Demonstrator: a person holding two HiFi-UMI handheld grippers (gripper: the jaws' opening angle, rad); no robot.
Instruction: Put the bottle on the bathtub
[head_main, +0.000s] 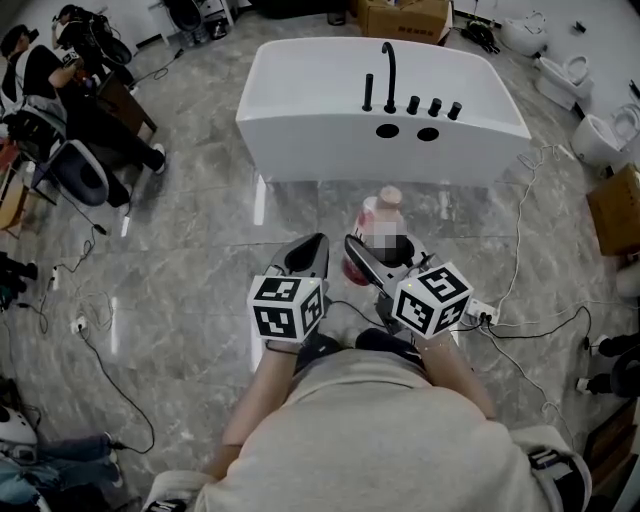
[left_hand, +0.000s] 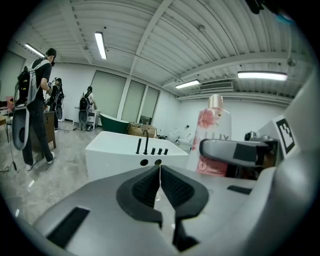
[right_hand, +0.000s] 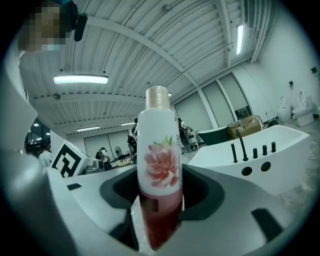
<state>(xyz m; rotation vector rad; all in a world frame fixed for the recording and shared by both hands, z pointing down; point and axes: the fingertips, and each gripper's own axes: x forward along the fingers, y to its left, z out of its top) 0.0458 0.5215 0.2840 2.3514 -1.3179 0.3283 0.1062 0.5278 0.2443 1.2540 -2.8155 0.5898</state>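
Observation:
A white bottle (right_hand: 159, 170) with a pink flower label, red liquid and a beige cap stands upright between the jaws of my right gripper (right_hand: 157, 210), which is shut on it. From the head view the bottle (head_main: 381, 222) is held in the air in front of the person, short of the white bathtub (head_main: 300, 110) with its black tap (head_main: 389, 75). My left gripper (head_main: 306, 255) is beside it on the left, shut and empty; in its own view the pads (left_hand: 150, 187) meet, with the bottle (left_hand: 212, 135) to the right and the bathtub (left_hand: 115, 155) ahead.
Cables (head_main: 530, 330) run over the grey marble floor (head_main: 200, 230) on the right. White toilets (head_main: 605, 130) and a cardboard box (head_main: 615, 205) stand at the right, another box (head_main: 405, 18) behind the tub. People with chairs (head_main: 70, 170) are at the far left.

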